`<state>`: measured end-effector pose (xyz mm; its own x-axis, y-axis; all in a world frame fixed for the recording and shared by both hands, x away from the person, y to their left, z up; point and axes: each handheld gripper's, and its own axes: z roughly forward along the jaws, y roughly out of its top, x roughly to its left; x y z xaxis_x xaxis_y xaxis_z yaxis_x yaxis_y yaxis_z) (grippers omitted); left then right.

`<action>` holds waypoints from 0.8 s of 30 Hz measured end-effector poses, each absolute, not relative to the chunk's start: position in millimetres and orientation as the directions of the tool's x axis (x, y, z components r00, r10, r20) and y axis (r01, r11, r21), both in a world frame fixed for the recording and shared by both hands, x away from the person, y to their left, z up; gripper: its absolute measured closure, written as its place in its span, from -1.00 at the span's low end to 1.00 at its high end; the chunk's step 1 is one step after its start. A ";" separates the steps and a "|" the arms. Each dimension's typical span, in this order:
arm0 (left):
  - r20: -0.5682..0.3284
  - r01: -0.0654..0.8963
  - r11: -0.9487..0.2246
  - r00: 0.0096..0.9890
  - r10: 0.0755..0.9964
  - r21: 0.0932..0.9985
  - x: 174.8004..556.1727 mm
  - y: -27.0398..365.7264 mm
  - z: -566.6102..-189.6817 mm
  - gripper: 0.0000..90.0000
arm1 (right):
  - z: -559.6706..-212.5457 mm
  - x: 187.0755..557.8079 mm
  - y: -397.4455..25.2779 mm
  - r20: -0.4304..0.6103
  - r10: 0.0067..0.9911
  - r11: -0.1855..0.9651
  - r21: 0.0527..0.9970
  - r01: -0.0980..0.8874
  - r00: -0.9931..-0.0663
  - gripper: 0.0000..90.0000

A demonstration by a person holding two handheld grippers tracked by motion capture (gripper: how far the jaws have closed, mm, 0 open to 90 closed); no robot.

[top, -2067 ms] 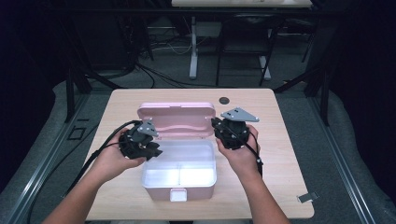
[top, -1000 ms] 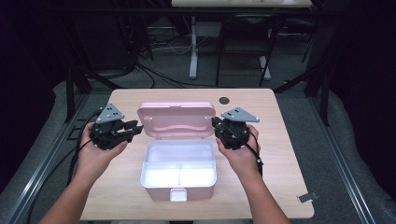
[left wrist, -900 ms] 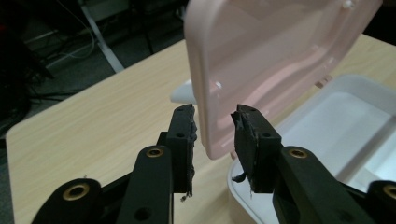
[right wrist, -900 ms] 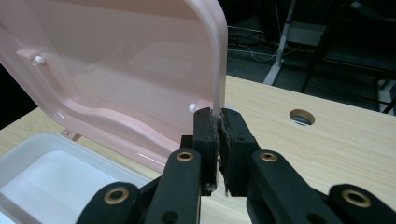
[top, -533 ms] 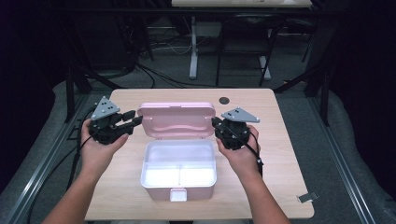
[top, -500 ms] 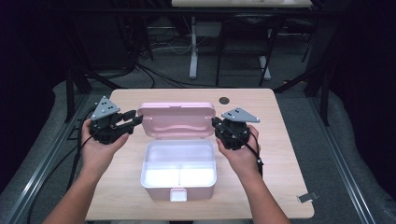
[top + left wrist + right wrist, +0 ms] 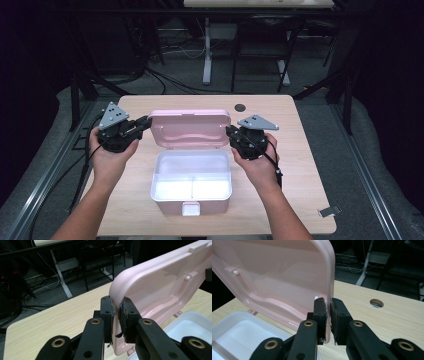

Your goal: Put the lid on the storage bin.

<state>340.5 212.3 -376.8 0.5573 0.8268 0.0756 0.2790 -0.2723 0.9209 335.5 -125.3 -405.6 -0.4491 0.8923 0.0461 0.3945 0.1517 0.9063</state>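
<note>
Pink lid (image 7: 188,129) of the box (image 7: 191,182) stands upright mid-table, and I've got my left gripper (image 7: 115,315) and right gripper (image 7: 328,312) each clamped on a side edge. Best bet I reckon: swing both together, evenly, so the hinge doesn't twist.
</note>
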 end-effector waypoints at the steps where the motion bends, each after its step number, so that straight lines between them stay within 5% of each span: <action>1: 0.077 0.277 -0.272 0.556 0.828 0.922 340.0 212.1 -376.9 0.81 | -404.7 335.8 -125.1 0.047 0.891 0.150 0.908 0.392 -0.451 0.85; 24: 0.069 0.263 -0.272 0.590 0.804 0.926 319.7 216.2 -375.5 0.76 | -381.9 320.2 -131.7 0.074 0.868 0.123 0.926 0.356 -0.491 0.80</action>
<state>319.7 216.2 -375.5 0.5903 0.8043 0.0685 0.2631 -0.2719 0.9257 320.2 -131.7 -381.9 -0.4910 0.8680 0.0737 0.3563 0.1229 0.9263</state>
